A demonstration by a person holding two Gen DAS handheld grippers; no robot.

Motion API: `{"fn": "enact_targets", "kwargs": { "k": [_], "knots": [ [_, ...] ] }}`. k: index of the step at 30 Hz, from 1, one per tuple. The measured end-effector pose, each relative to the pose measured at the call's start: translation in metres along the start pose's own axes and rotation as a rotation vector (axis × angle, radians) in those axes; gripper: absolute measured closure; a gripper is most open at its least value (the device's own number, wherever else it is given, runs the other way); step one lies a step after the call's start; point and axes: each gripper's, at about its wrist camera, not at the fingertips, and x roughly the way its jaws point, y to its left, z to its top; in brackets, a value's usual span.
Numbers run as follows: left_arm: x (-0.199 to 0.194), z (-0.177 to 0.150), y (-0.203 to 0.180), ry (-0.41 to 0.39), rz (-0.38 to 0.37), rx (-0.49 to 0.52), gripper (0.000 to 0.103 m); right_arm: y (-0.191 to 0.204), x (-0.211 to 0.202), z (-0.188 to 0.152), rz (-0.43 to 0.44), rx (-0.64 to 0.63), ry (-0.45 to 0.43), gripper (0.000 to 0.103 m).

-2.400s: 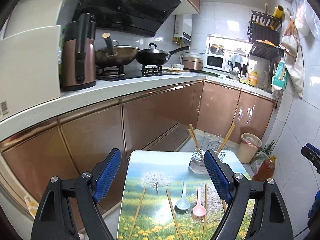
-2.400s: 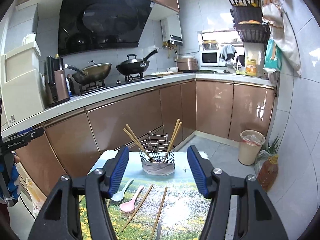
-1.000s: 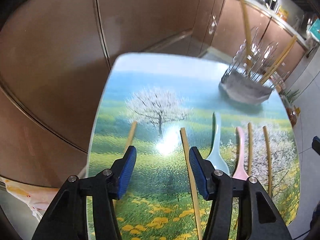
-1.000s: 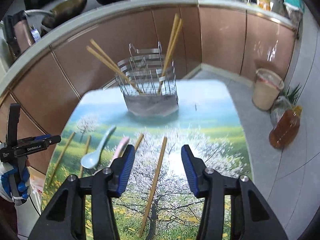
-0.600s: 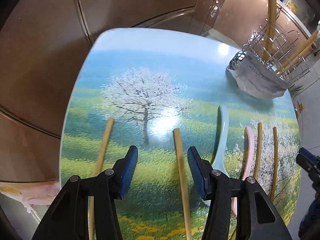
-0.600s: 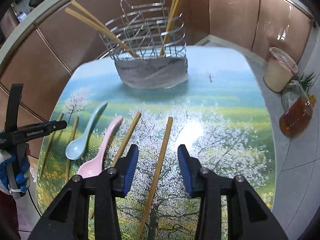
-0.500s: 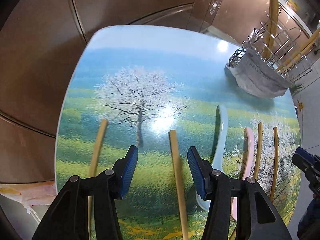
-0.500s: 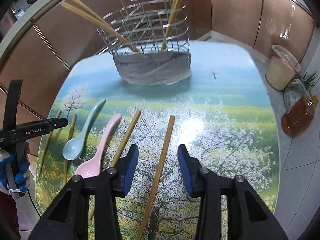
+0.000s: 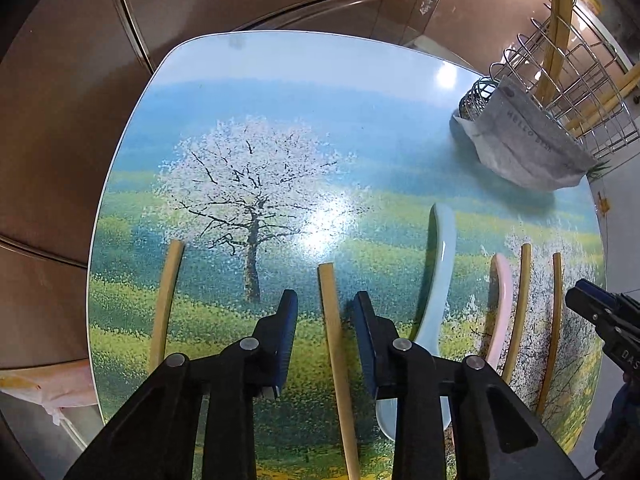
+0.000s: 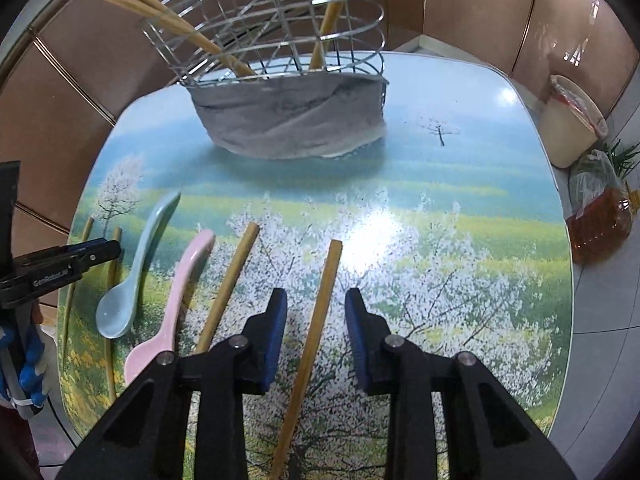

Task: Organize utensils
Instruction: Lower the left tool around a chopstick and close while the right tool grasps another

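A rounded-corner table [image 9: 280, 92] printed with a landscape of blossoming trees, green meadow and blue sky carries everything. Towards its far edge stands a silver wire utensil basket [image 10: 280, 20], its lower part wrapped in grey felt [image 10: 292, 120] on which "HELLO" can be read from the left wrist view; the letters after it are too blurred to make out. Pale wooden chopsticks lean in the basket.

On the meadow print lie six more chopsticks and two ceramic soup spoons, all roughly parallel: a light-blue spoon [image 10: 132, 276] and a pink spoon [image 10: 172, 308] side by side, apart from each other.

The left gripper [image 9: 325, 304], black with blue pads, points steeply down at the table; its jaws have just been closing and now stand narrowly parted. A tan wooden chopstick [image 9: 334, 344] runs lengthwise between them, with a gap on each side. Its body reads "GenRobot.AI" in the right wrist view.

The right gripper [image 10: 316, 300], likewise just closing, straddles the rightmost wooden chopstick [image 10: 316, 320], pads close on both sides but not touching.
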Motion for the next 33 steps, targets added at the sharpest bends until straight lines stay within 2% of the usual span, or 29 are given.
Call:
{"fn": "enact_targets", "kwargs": {
  "k": [3, 9, 19, 28, 33],
  "knots": [
    [0.0, 0.001, -0.002, 0.006, 0.0, 0.002, 0.08, 0.003, 0.008, 0.003, -0.02, -0.018, 0.03, 0.076],
    [0.004, 0.006, -0.006, 0.02, 0.0, 0.004, 0.09, 0.014, 0.025, 0.008, -0.048, -0.043, 0.081, 0.084],
    [0.008, 0.005, -0.006, 0.028, 0.001, 0.007, 0.096, 0.025, 0.036, 0.015, -0.094, -0.066, 0.099, 0.093],
    [0.009, -0.004, -0.013, 0.006, -0.024, 0.011, 0.097, 0.021, 0.031, 0.002, -0.073, -0.048, 0.055, 0.096],
    [-0.006, -0.02, -0.008, -0.043, -0.042, -0.005, 0.097, 0.016, 0.006, -0.015, -0.039, -0.057, -0.029, 0.096]
  ]
}}
